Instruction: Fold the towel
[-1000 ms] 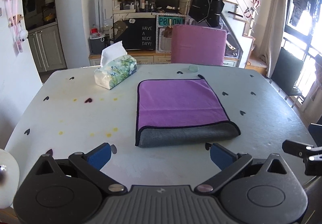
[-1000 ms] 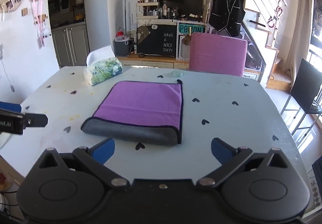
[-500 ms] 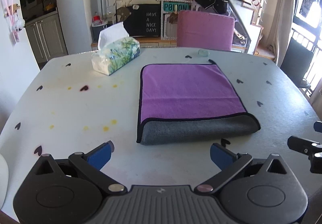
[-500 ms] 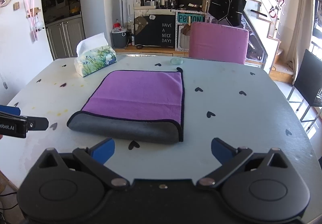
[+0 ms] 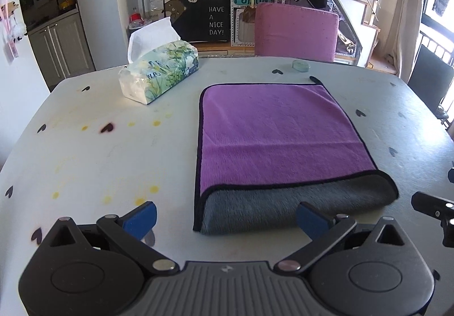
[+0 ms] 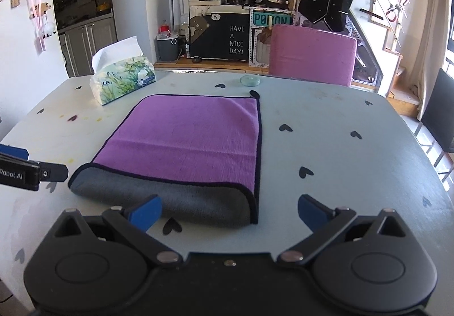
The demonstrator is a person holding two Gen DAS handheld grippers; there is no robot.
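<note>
A purple towel (image 5: 278, 131) with a black hem and grey underside lies folded once on the table; its grey fold edge (image 5: 283, 208) faces me. It also shows in the right wrist view (image 6: 193, 140). My left gripper (image 5: 225, 218) is open and empty, low over the table, straddling the towel's near left corner. My right gripper (image 6: 228, 212) is open and empty, straddling the near right corner. Each gripper's tip shows in the other's view, the right gripper at the edge (image 5: 434, 208) and the left gripper at the edge (image 6: 31, 174).
A tissue pack (image 5: 159, 72) stands at the far left of the pale, heart-dotted table (image 5: 85, 162). A small round green lid (image 5: 300, 65) lies behind the towel. A pink chair (image 5: 295, 32) stands at the far edge.
Both grippers have moved forward and lower toward the towel's near edge. The towel has not moved. Both stay open.
</note>
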